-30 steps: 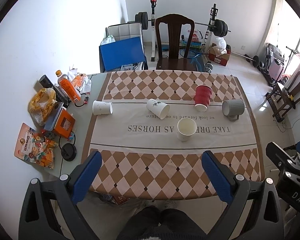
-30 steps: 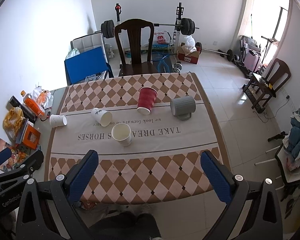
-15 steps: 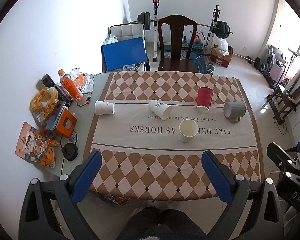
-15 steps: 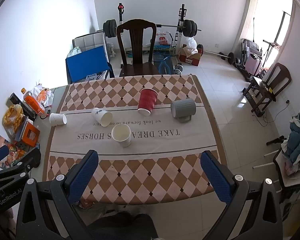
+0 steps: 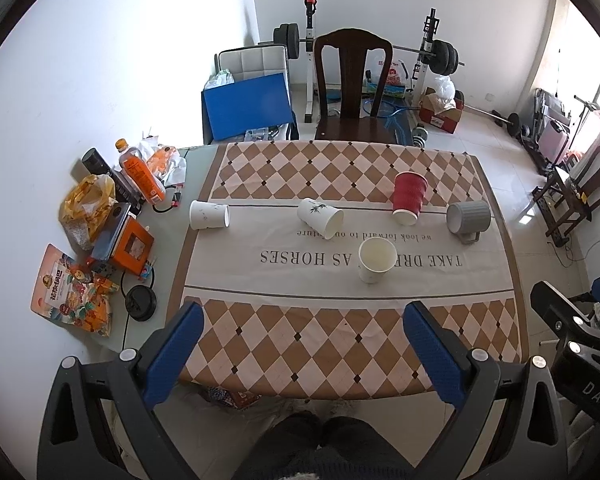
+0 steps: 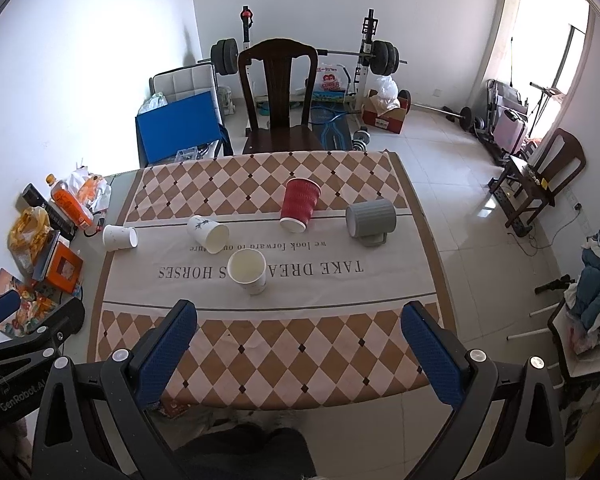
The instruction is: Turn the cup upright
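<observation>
Several cups lie on a checkered tablecloth (image 5: 340, 340). A white paper cup (image 5: 209, 215) lies on its side at the left. A white cup with a leaf print (image 5: 321, 218) lies on its side mid-table. A red ribbed cup (image 5: 409, 198) lies tipped over. A grey mug (image 5: 468, 218) lies on its side at the right. A cream paper cup (image 5: 376, 260) stands upright, also in the right wrist view (image 6: 247, 271). My left gripper (image 5: 304, 316) and right gripper (image 6: 298, 316) are open and empty, high above the table's near edge.
Snack bags, an orange bottle (image 5: 140, 178) and an orange box (image 5: 134, 242) crowd the table's left strip. A dark wooden chair (image 5: 352, 92) stands at the far side. Weights and a bench stand behind. A second chair (image 6: 540, 180) stands on the right.
Both grippers have drawn back and risen slightly, so the table appears a little smaller and lower in view. The cups have not moved.
</observation>
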`<act>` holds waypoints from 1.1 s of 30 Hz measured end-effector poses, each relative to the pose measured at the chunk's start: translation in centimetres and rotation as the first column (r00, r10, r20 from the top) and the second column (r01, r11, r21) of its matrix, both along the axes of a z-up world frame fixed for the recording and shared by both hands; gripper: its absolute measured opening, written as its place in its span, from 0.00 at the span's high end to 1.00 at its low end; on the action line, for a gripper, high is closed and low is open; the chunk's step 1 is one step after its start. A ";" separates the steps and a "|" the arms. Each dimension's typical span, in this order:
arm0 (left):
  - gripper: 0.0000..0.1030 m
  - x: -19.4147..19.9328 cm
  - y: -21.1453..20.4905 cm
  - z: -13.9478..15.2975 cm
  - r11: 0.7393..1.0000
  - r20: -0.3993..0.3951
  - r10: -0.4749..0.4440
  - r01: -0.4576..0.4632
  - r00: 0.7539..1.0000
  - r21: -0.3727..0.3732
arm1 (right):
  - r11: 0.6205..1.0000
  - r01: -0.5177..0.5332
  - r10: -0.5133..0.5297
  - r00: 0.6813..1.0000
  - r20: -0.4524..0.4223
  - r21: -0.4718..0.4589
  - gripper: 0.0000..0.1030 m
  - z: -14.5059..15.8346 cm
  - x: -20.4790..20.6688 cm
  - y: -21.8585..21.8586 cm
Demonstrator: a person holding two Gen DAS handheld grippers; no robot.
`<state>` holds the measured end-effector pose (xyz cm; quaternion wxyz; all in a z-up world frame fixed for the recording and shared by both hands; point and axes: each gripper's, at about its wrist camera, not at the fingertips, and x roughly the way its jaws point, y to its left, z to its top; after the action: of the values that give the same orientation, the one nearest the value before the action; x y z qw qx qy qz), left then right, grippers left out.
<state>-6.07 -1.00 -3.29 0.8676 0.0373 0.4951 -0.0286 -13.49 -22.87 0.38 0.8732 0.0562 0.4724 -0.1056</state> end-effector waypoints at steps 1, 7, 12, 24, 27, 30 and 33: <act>0.01 0.0 -0.2 -0.1 1.000 0.001 0.004 -0.004 1.000 -0.002 | 1.000 -0.001 0.001 1.000 0.000 0.002 0.00 0.0 -0.1 0.0; 0.01 -0.1 0.0 0.0 1.000 0.003 0.007 -0.007 1.000 -0.005 | 1.000 -0.005 0.005 1.000 -0.001 0.003 0.00 0.1 0.0 0.3; 0.01 0.0 0.0 0.2 1.000 0.008 0.012 -0.012 1.000 -0.010 | 1.000 -0.006 0.006 1.000 0.000 0.002 0.00 0.1 0.2 0.4; 0.01 0.3 -0.7 0.5 1.000 0.013 0.013 -0.013 1.000 -0.013 | 1.000 -0.004 0.004 1.000 0.004 0.001 0.00 0.4 0.6 0.3; 0.01 0.3 -0.7 0.5 1.000 0.013 0.012 -0.012 1.000 -0.012 | 1.000 -0.005 0.005 1.000 0.004 -0.001 0.00 0.4 0.5 0.2; 0.01 0.3 -0.7 0.5 1.000 0.012 0.013 -0.013 1.000 -0.014 | 1.000 -0.006 0.006 1.000 0.004 -0.001 0.00 0.5 0.5 0.1; 0.01 0.4 -0.8 0.5 1.000 0.015 0.011 -0.011 1.000 -0.012 | 1.000 -0.007 0.007 1.000 0.005 -0.001 0.00 0.5 0.5 0.1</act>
<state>-5.72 -1.79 -2.75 0.8716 0.0294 0.4887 -0.0265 -12.97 -22.75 0.85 0.8747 0.0546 0.4704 -0.1027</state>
